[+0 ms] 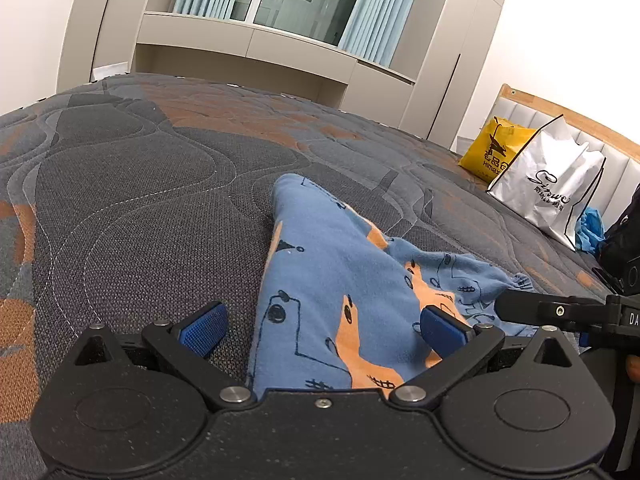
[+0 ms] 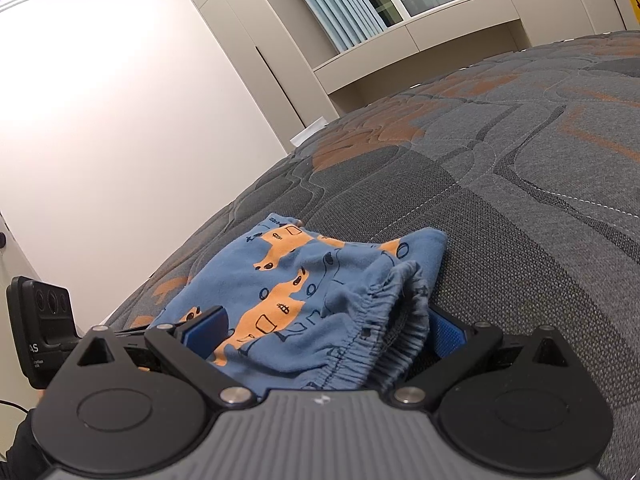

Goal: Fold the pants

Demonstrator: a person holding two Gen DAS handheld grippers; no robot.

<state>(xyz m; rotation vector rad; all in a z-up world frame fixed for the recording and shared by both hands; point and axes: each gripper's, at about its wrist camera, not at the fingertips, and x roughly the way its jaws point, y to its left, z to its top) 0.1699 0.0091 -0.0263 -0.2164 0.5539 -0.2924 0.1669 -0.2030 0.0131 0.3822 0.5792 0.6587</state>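
Observation:
Blue pants (image 1: 340,280) with an orange and dark print lie crumpled on a grey and orange quilted mattress (image 1: 140,180). My left gripper (image 1: 323,330) is open wide, low over one end of the cloth, which lies between its blue pads without being clamped. A black finger (image 1: 532,310) of the right gripper reaches in from the right. In the right wrist view the pants (image 2: 300,280) show their gathered elastic waistband (image 2: 372,320). It sits between the spread pads of my open right gripper (image 2: 326,332).
A yellow bag (image 1: 494,150) and a white bag (image 1: 556,188) stand against the padded headboard (image 1: 616,160) at the right. Blue cloth (image 1: 590,228) lies beside them. A black device (image 2: 40,328) sits at the left mattress edge. Wardrobes and a window stand beyond.

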